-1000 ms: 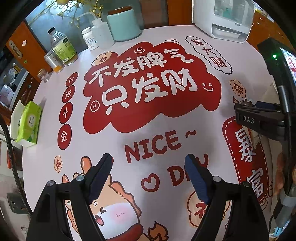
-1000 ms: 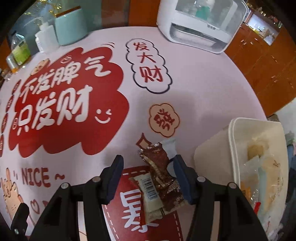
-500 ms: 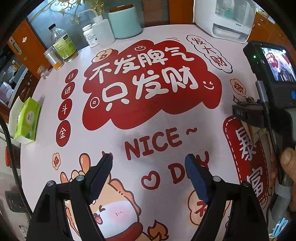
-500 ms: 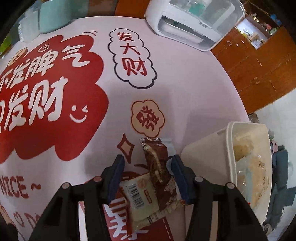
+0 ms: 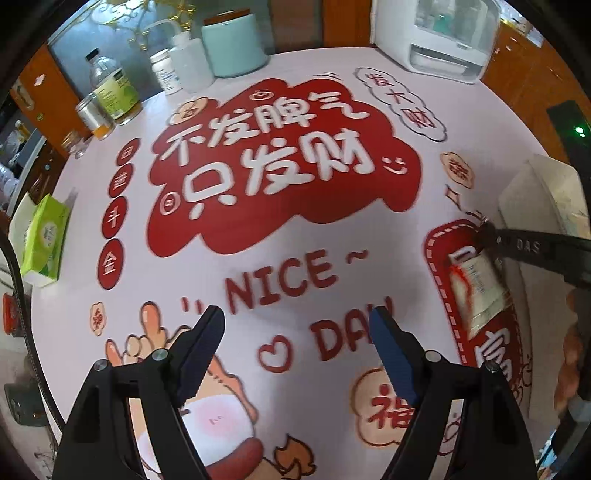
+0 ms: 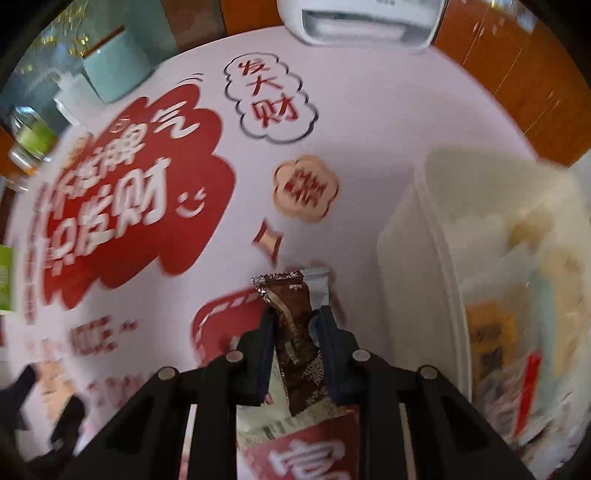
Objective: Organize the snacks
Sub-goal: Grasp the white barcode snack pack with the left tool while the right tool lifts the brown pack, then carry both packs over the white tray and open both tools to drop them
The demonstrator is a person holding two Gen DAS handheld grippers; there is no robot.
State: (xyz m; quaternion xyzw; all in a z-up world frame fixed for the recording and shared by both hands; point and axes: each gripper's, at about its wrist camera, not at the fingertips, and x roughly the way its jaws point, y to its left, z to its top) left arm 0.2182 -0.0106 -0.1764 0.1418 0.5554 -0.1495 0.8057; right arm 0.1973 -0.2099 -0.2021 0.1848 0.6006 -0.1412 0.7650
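- Right gripper (image 6: 297, 325), black with two fingers: jaws have just been closing and now pinch a brown foil snack packet (image 6: 295, 332) near its middle; the packet's crimped top end sticks out past the fingertips.
- Brown packet sits over the red dashed-border patch of the printed pink tablecloth (image 6: 369, 122), close to the left of the cream plastic bin (image 6: 439, 280).
- White snack packet with a barcode (image 5: 476, 288) lies on the cloth under the right gripper; whether it is caught too, cannot tell.
- Cream bin already holds several wrapped snacks (image 6: 495, 332), blurred.
- Left gripper (image 5: 297, 328), black with blue pads: jaws spread wide, nothing between them, hanging over the "NICE DAY" print.
- Far edge of the table: mint green canister (image 5: 234, 44), white squeeze bottle (image 5: 186, 61), white appliance (image 5: 436, 33).
- Green tissue pack (image 5: 46, 236) at the left edge.
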